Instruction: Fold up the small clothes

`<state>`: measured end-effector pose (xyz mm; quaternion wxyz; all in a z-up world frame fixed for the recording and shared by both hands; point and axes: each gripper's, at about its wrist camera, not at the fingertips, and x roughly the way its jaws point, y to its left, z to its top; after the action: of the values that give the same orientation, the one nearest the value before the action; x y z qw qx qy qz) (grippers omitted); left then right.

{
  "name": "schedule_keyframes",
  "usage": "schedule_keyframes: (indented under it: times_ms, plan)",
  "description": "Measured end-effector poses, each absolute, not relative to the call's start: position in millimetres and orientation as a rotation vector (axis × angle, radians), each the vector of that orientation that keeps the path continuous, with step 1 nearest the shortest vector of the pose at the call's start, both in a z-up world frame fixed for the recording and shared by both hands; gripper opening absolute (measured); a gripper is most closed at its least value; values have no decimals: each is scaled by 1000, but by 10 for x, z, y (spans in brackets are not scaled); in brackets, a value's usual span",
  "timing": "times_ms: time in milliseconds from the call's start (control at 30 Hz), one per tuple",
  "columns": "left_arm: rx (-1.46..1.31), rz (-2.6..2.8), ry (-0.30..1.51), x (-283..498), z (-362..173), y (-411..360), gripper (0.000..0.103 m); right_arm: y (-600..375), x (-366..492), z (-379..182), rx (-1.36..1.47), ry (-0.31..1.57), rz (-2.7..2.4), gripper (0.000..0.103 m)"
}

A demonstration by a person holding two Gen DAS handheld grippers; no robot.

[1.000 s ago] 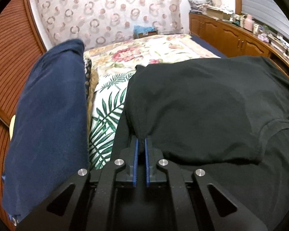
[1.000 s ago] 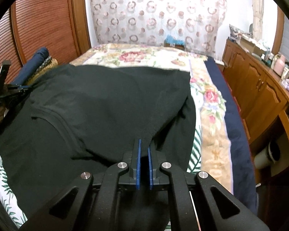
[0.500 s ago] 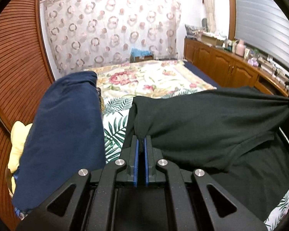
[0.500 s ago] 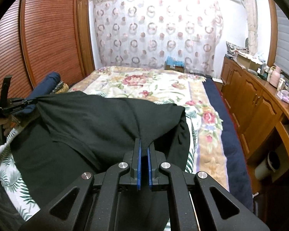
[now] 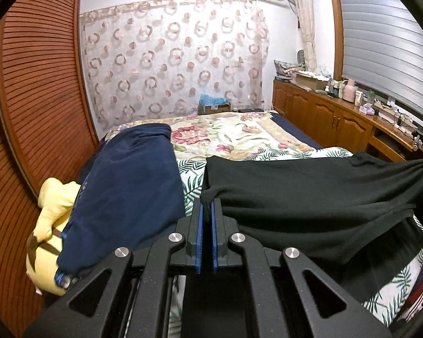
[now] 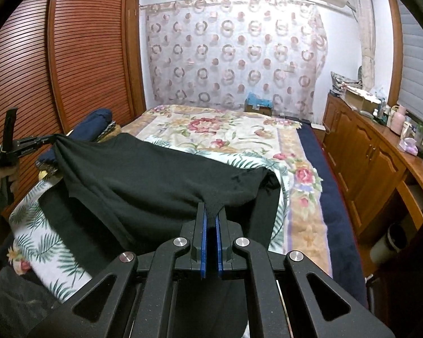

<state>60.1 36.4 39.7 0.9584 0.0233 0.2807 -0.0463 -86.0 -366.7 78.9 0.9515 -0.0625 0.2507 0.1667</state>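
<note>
A black garment (image 5: pixel 310 191) hangs stretched between my two grippers above the bed. My left gripper (image 5: pixel 206 205) is shut on its left corner. My right gripper (image 6: pixel 211 211) is shut on its right corner; the cloth (image 6: pixel 155 180) spans leftward to the left gripper (image 6: pixel 46 139), seen at the far left of the right wrist view. The garment's lower part droops onto the leaf-patterned blanket (image 6: pixel 42 242).
A navy pillow (image 5: pixel 127 186) and a yellow plush (image 5: pixel 50 219) lie on the bed's left side by the slatted wooden wardrobe (image 6: pixel 70 64). The floral bedspread (image 6: pixel 211 132) stretches ahead. Wooden cabinets (image 6: pixel 366 155) with clutter on top line the right wall.
Both grippers have risen and tilted up, lifting the black garment off the bed and pulling it taut between them. Both stay shut on it.
</note>
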Motion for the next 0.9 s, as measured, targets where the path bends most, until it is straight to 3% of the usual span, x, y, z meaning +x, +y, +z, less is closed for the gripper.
schedule_keyframes:
  times_ms: [233, 667, 733, 900]
  plan:
    - [39, -86, 608, 265, 209, 473, 6, -3737, -1229, 577, -99, 578, 369, 5]
    - [26, -75, 732, 233, -245, 454, 6, -3773, -1012, 257, -63, 682, 355, 5]
    - [22, -86, 741, 217, -268, 444, 7, -3720, -1097, 300, -79, 677, 344, 10]
    - [12, -97, 733, 158, -293, 481, 41, -3644, -1108, 311, -110, 657, 310, 24]
